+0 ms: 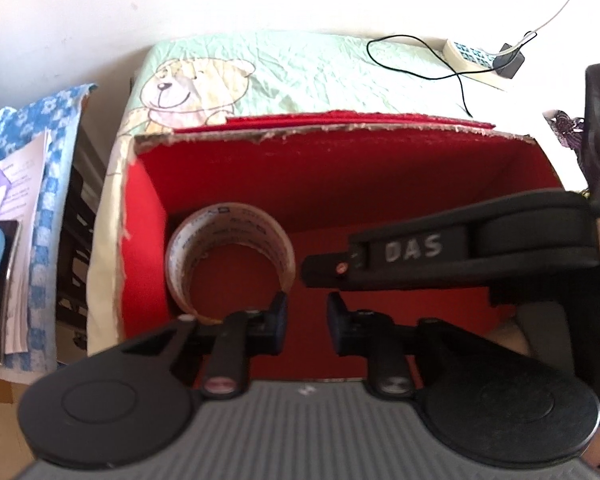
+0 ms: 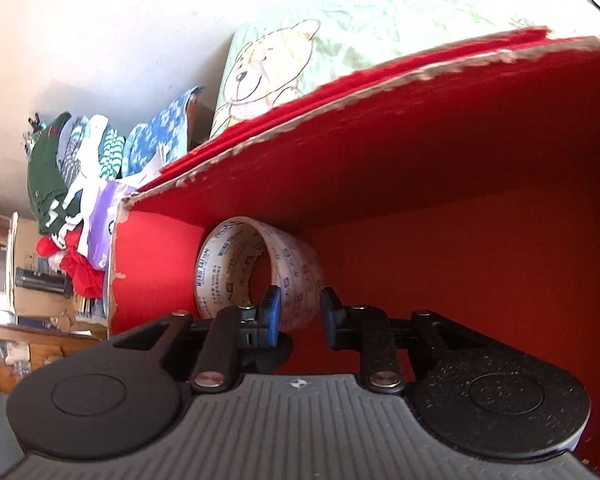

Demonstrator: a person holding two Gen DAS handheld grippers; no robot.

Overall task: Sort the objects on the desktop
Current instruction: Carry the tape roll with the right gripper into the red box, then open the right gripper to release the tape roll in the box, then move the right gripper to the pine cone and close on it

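Note:
A roll of clear printed tape (image 1: 228,220) stands on its edge in the near left corner of an open red cardboard box (image 1: 340,176). My left gripper (image 1: 308,312) hovers over the box floor just right of the roll, its jaws a narrow gap apart with nothing between them. My right gripper (image 1: 312,270) reaches in from the right, its tip just beside the roll and apart from it. In the right wrist view the tape roll (image 2: 296,264) shows beyond the fingers of my right gripper (image 2: 300,306), which is open and empty inside the box (image 2: 420,140).
The box sits on a pale green bear-print cloth (image 1: 260,68). A black cable (image 1: 420,68) and a power strip (image 1: 468,58) lie behind it. Papers and a blue-white cloth (image 1: 24,184) are at the left. A pile of clothes (image 2: 60,168) lies beyond the box.

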